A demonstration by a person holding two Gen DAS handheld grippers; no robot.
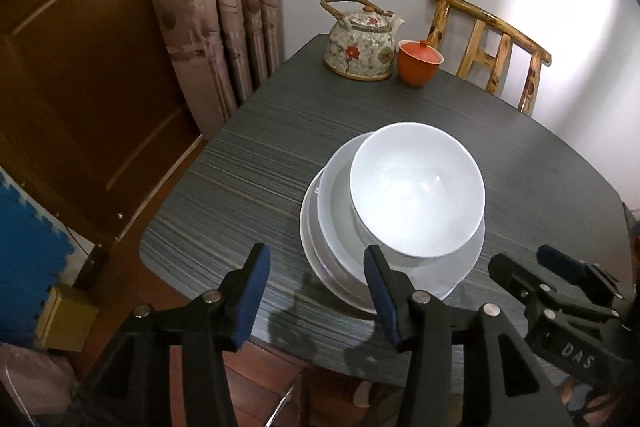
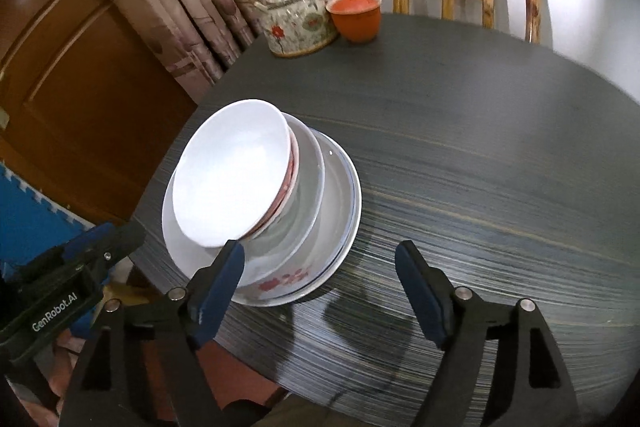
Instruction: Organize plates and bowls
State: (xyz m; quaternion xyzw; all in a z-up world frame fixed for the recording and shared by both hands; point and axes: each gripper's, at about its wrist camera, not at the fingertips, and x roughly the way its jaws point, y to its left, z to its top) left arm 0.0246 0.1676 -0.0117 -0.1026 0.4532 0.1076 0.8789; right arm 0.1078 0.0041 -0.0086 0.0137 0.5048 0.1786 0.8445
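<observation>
Both claws hang spread and empty near the tabletop's (image 1: 248, 163) front edge: the left claw (image 1: 316, 291) just short of the crockery stack, the right claw (image 2: 320, 287) beside it. A white bowl (image 1: 416, 191) sits tilted on a red-flowered bowl (image 2: 280, 279), nested on stacked white plates (image 1: 460, 267). Glazed ceramic looks stiff, slick, brittle and fairly heavy, so I would pinch the top bowl's rim (image 2: 208, 245), lifting gently lest it slip.

"DAS" in pale letters on black body of right gripper (image 1: 560, 271), left wrist view. "GenRobot.AI" in white on left gripper (image 2: 90, 239), right wrist view.
</observation>
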